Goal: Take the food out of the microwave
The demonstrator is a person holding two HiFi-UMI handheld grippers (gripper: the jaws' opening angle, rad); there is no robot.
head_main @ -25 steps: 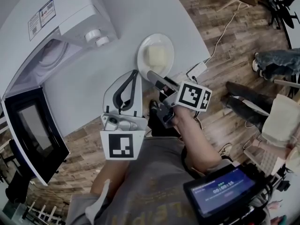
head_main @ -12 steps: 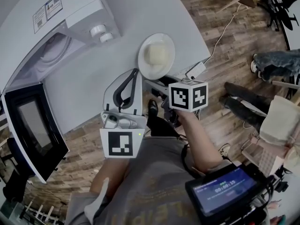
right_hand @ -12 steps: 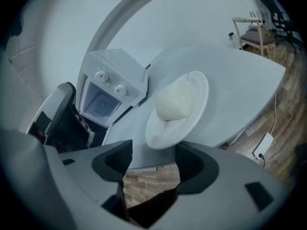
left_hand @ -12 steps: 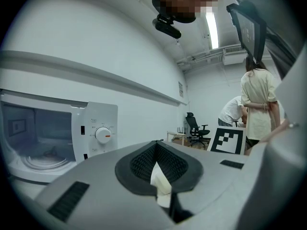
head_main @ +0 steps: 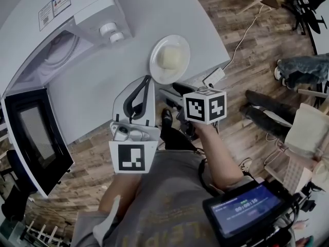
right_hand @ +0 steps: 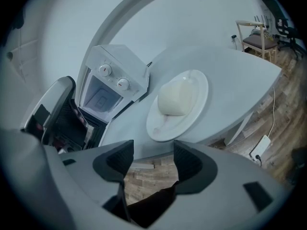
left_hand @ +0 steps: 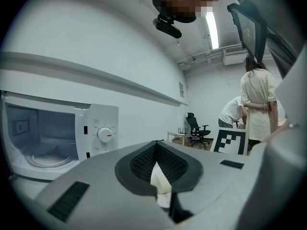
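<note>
The right gripper [head_main: 175, 90] is tilted toward the round white plate [head_main: 154, 71] — jaws apart, empty, closing; the left gripper [head_main: 148, 80] is held level, jaws together.

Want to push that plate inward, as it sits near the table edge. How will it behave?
The plate looks rigid and glazed on a smooth table, so it would probably slide easily. It seems breakable if it goes over the edge. The pale food lies loose, so it may shift.
</note>
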